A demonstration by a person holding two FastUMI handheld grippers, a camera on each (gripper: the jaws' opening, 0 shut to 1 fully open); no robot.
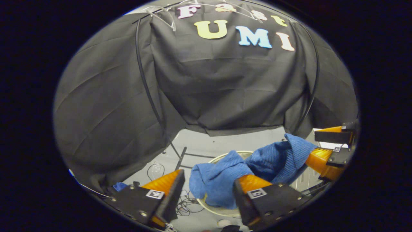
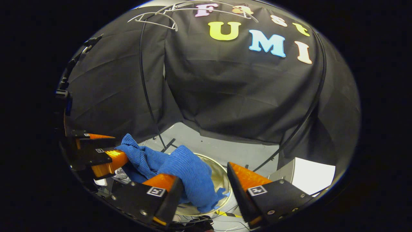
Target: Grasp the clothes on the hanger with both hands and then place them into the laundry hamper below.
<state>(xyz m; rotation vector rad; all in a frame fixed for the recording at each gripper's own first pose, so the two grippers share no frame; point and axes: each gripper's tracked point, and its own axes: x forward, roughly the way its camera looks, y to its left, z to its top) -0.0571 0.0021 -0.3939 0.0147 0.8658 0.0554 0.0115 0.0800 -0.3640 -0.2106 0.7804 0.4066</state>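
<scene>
Draping over both spread-fingered grippers, the blue garment (image 1: 225, 174) hung above the hamper (image 2: 222, 180), release nearly finished.

clothes (image 1: 222, 180): ribbed knit cloth, matt | hamper (image 2: 222, 180): possibly glossy plastic

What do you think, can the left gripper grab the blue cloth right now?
Probably yes. The blue cloth lies right in front of the left gripper, bunched against one of its open fingers, and nothing stands between them. It would likely only need to close.
</scene>
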